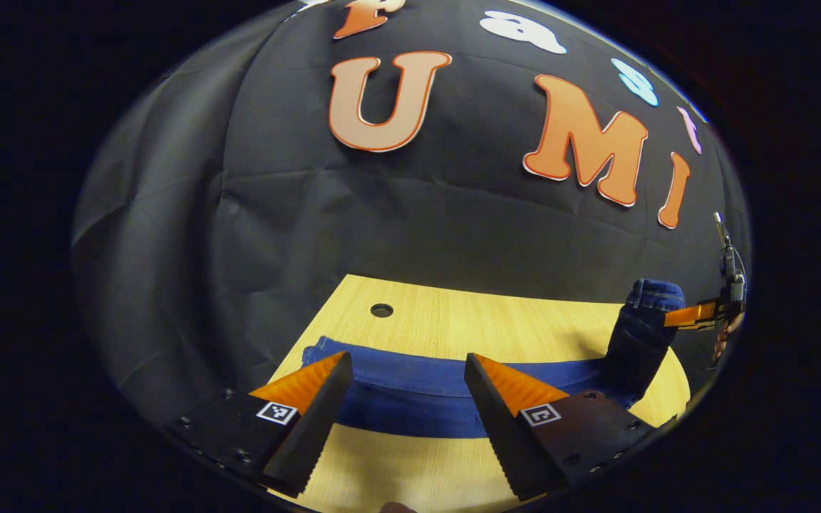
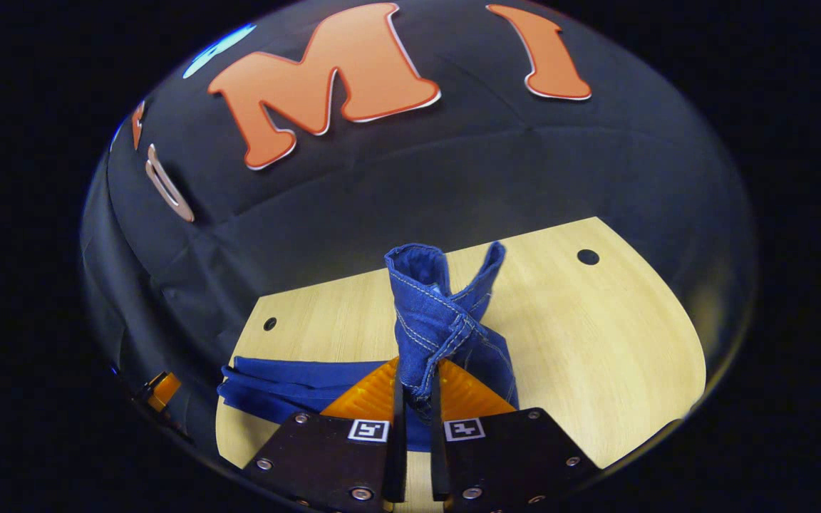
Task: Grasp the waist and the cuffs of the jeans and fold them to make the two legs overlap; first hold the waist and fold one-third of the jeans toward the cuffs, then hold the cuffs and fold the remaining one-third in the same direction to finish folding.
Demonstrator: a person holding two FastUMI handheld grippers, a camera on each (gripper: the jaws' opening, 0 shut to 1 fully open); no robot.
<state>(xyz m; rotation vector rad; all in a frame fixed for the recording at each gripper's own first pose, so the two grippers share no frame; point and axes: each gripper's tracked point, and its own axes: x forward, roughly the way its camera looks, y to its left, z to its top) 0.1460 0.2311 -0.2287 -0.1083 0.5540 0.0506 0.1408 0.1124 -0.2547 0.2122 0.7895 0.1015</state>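
Blue jeans (image 1: 410, 399) lie in a long band across the wooden table (image 1: 496, 320). My left gripper (image 1: 407, 360) hovers open just above the band, its fingers straddling the cloth without touching it. At the far right the right gripper (image 1: 695, 313) holds one end of the jeans raised off the table. In the right gripper view, that gripper (image 2: 417, 370) is shut on a bunched, stitched end of the jeans (image 2: 439, 320) that looks like the leg cuffs. The bunch stands upright above the fingers. The rest of the jeans (image 2: 289, 385) trails left toward the left gripper (image 2: 157, 392).
The table (image 2: 596, 342) has small round holes (image 1: 382, 310) (image 2: 587, 256) near its far edge. Black cloth walls close in behind and to the sides. Bare wood lies beyond the jeans and to the right of the raised end. A hand (image 1: 727, 335) holds the right gripper.
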